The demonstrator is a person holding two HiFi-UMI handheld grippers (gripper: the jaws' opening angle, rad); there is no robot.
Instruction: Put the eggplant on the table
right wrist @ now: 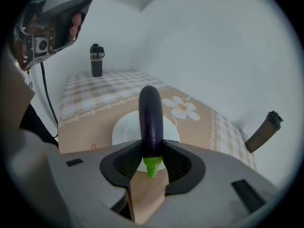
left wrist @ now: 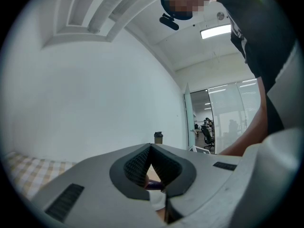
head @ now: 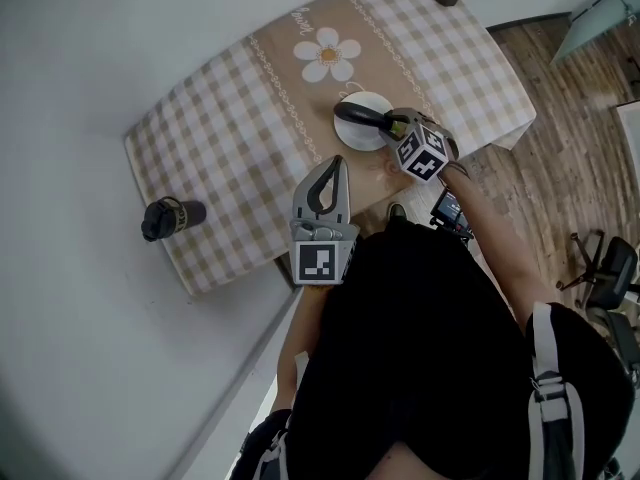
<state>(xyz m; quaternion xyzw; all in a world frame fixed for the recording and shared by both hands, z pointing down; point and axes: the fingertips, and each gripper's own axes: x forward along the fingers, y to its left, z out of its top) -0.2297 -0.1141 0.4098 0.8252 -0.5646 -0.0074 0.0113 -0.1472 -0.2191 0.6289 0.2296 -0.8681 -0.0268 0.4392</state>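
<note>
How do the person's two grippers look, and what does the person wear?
Both the left gripper and the right gripper have grey bodies, black textured pads and a white cube with black square markers. The person wears a black top.

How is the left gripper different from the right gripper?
The right gripper clamps the eggplant in its fingers; the left gripper has its fingers shut together, empty. The right gripper hangs over the white plate; the left gripper is at the near edge of the table. Both carry a cube with square markers.
</note>
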